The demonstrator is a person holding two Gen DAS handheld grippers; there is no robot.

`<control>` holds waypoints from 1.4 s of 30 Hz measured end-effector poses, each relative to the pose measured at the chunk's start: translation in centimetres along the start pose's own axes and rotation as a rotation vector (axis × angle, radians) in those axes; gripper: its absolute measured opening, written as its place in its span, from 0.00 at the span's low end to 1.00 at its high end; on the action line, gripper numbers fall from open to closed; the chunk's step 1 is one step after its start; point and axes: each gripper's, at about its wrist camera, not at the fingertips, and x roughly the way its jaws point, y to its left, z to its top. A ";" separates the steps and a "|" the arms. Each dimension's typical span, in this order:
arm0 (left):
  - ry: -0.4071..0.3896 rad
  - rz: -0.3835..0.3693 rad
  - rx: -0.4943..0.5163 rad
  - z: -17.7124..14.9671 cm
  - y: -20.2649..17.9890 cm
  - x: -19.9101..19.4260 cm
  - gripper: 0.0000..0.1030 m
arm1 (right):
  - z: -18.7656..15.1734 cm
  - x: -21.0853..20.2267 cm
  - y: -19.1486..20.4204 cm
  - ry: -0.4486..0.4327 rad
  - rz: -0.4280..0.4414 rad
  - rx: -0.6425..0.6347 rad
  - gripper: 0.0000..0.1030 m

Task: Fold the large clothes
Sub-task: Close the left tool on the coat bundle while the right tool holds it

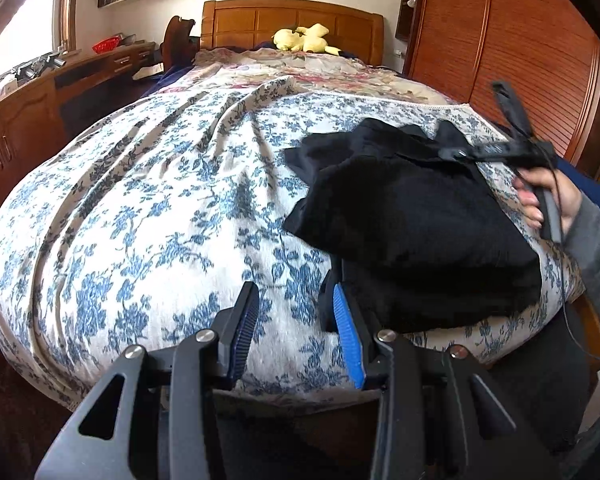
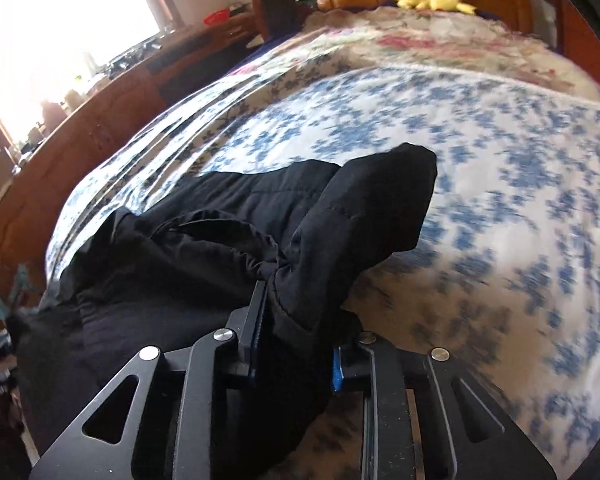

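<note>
On the bed (image 1: 140,208), near its foot, a crumpled black garment (image 1: 412,216) is spread. A bunched fold of it is pinched by the right tool (image 2: 296,344). Beside the garment, the left tool (image 1: 296,328) is held partly open and empty.

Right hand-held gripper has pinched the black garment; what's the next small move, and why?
Probably lift the right hand-held gripper slightly to pull the black garment open: it lies bunched on the floral bedspread, while the left hand-held gripper stands open and empty beside it.
</note>
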 end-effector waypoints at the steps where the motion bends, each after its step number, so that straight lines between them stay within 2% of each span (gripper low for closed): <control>1: -0.003 -0.005 0.000 0.2 0.0 0.1 0.36 | -0.6 -0.7 -0.5 -0.007 -0.008 0.007 0.21; 8: -0.008 -0.033 0.016 1.3 -0.1 1.4 0.36 | -4.9 -5.6 -3.1 -0.037 -0.049 0.038 0.21; 17: -0.028 -0.067 0.017 2.1 -1.0 1.9 0.36 | -5.1 -5.6 -3.0 -0.031 -0.093 0.047 0.24; 21: -0.015 -0.080 -0.002 1.9 -1.1 2.4 0.36 | -5.1 -5.0 -3.2 -0.023 -0.113 0.055 0.35; 25: 0.002 -0.112 -0.018 1.8 -1.5 3.1 0.36 | -5.0 -4.8 -3.3 -0.034 -0.154 0.051 0.54; 28: 0.011 -0.129 -0.023 1.9 -2.0 3.6 0.36 | -5.2 -4.5 -3.6 -0.038 -0.172 0.056 0.64; 35: 0.042 -0.123 0.008 2.1 -3.3 5.6 0.36 | -5.1 -3.4 -4.3 -0.041 -0.166 0.079 0.77; 42: 0.062 -0.119 -0.003 1.7 -3.1 6.8 0.37 | -5.5 -2.8 -4.6 -0.058 -0.157 0.085 0.81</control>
